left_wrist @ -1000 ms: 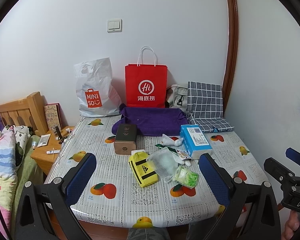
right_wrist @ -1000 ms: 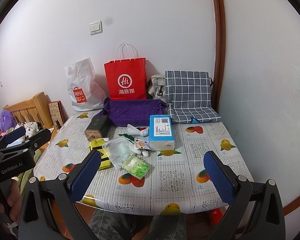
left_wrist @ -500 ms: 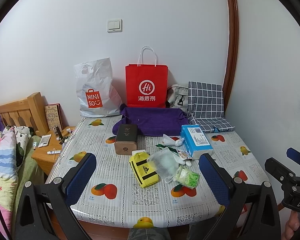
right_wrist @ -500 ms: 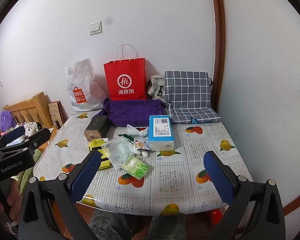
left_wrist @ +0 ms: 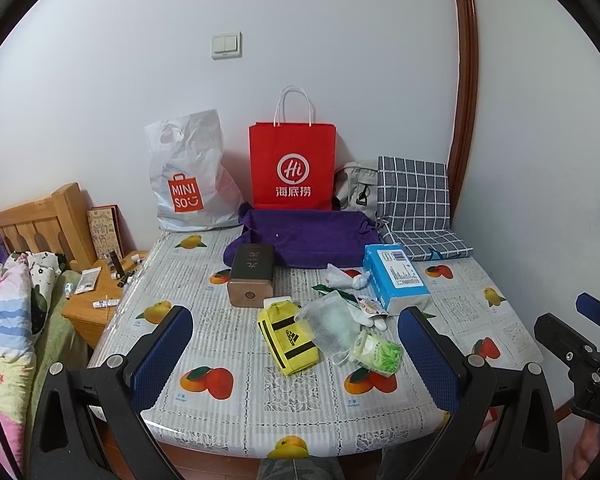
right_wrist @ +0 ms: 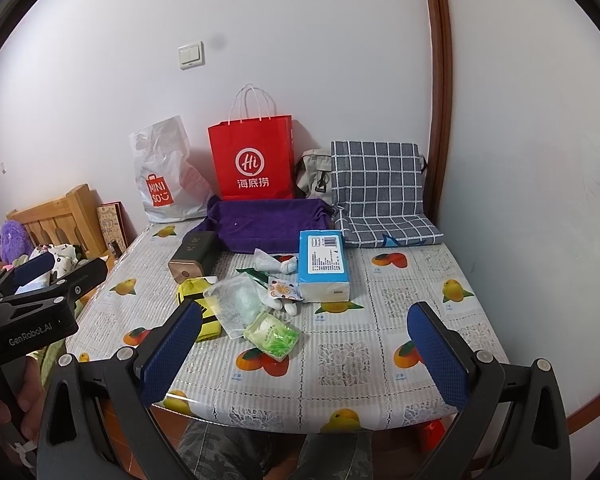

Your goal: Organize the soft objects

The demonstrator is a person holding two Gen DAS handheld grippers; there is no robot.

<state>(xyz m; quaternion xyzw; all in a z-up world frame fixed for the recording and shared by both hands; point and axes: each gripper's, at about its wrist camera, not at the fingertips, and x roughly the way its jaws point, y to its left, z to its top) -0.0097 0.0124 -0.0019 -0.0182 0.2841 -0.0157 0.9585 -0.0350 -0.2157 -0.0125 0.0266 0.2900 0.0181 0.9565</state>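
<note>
Change: compared with one second ago almost nothing has changed; both views have shifted only a little, and every object on the table lies in the same place.
Meaning for the task: I judge that the organizing has not started yet, and the person is only looking over the table before the first reach.
Left gripper [left_wrist: 296,354]: the jaws stand wide apart and hold nothing; it hovers over the near edge of the table, well apart from the pile.
Right gripper [right_wrist: 306,344]: also wide apart and empty, at the near edge.
Table [left_wrist: 240,396]: covered with a fruit-print cloth under clear plastic.
Soft objects, place: they lie in one loose pile in the middle of the table, slightly left in the right wrist view.
Yellow pouch [left_wrist: 290,340]: at the near left of the pile, with black stripes; it looks soft.
Mesh bag [left_wrist: 332,324]: half transparent, it lies partly over the yellow pouch.
Green pack [left_wrist: 376,352]: the nearest item, it touches the cord of the mesh bag.
Tissue pack [left_wrist: 394,278]: blue and white, at the far right of the pile.
Brown box [left_wrist: 252,274]: rigid, at the far left, probably not a soft object.
Purple cloth [left_wrist: 308,236]: folded at the far side, in front of the red paper bag [left_wrist: 292,168].
Risk: the mesh bag overlaps its neighbours, so lifting one item may drag another.
</note>
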